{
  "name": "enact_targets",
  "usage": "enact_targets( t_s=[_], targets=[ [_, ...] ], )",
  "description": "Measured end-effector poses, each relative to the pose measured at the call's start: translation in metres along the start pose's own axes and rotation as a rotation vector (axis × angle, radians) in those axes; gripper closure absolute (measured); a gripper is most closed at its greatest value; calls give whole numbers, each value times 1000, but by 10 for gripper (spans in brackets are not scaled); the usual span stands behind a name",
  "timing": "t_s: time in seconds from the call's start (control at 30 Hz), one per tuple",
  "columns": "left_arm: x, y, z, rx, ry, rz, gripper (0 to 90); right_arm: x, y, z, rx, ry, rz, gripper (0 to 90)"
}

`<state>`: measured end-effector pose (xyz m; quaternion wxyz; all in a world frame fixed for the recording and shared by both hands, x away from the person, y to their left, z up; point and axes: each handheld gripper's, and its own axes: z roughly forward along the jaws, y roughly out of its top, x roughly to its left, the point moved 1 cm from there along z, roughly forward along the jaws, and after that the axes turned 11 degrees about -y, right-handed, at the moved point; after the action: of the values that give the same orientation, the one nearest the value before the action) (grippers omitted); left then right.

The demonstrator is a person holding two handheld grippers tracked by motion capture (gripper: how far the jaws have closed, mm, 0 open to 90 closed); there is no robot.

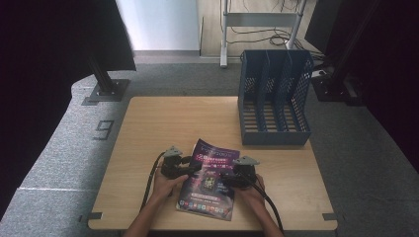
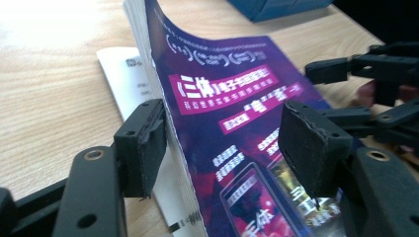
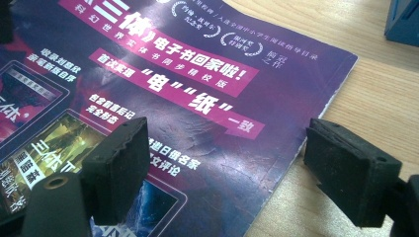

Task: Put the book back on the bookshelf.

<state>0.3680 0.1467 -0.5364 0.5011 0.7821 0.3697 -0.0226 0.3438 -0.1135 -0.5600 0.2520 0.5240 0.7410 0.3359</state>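
A magazine (image 1: 207, 195) with a purple cover lies on the wooden table near the front edge. My left gripper (image 1: 193, 167) is at its left edge, open. In the left gripper view the magazine's (image 2: 232, 98) left edge curls up between the pads of the left gripper (image 2: 227, 143). One pad sits against the page stack and the other hovers over the cover. A white page (image 2: 118, 74) lies flat beneath. My right gripper (image 1: 223, 178) is open at the right side. In the right gripper view the right gripper (image 3: 232, 163) straddles the magazine's (image 3: 197, 98) right edge, one pad over the cover and one over bare wood.
A blue mesh file rack (image 1: 274, 98) with several slots stands at the table's back right; its corner (image 3: 402, 19) shows in the right gripper view. The table top (image 1: 163, 123) is bare wood behind and left of the magazine. Black stands and cables are on the floor beyond.
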Motion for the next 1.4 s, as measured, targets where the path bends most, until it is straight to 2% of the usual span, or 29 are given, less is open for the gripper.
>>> enact_targets(
  t_s=[0.1,0.17,0.27,0.5,0.57,0.63,0.8,0.87,0.9,1.03,1.13,1.2,1.4],
  targets=[
    [3,-2,3,10,15,-4,350,0,0,0,1,0,1,174],
    [5,-2,2,3,0,-19,348,0,0,0,0,0,0,174],
    [6,-1,0,-19,-45,-46,349,0,0,0,1,0,1,174],
    [3,-3,6,-1,-52,-37,350,0,0,0,0,0,0,174],
    [4,-3,7,4,-63,-48,356,0,0,0,1,0,0,174],
    [5,-4,9,22,-28,-60,354,0,0,0,1,0,1,174],
    [7,-4,14,38,-9,-65,351,0,0,0,0,-1,-1,174],
    [7,-3,18,45,3,-45,353,0,0,0,0,-1,-1,174],
    [7,-1,23,72,16,-26,347,0,0,0,0,0,0,174],
    [5,6,27,63,12,-13,338,0,0,0,1,0,1,174],
    [5,10,32,86,21,3,334,0,0,0,1,1,1,174],
    [9,10,35,101,31,-12,338,0,0,0,1,0,1,174],
    [12,10,34,88,34,-19,380,0,0,0,0,0,0,174]
  ],
)
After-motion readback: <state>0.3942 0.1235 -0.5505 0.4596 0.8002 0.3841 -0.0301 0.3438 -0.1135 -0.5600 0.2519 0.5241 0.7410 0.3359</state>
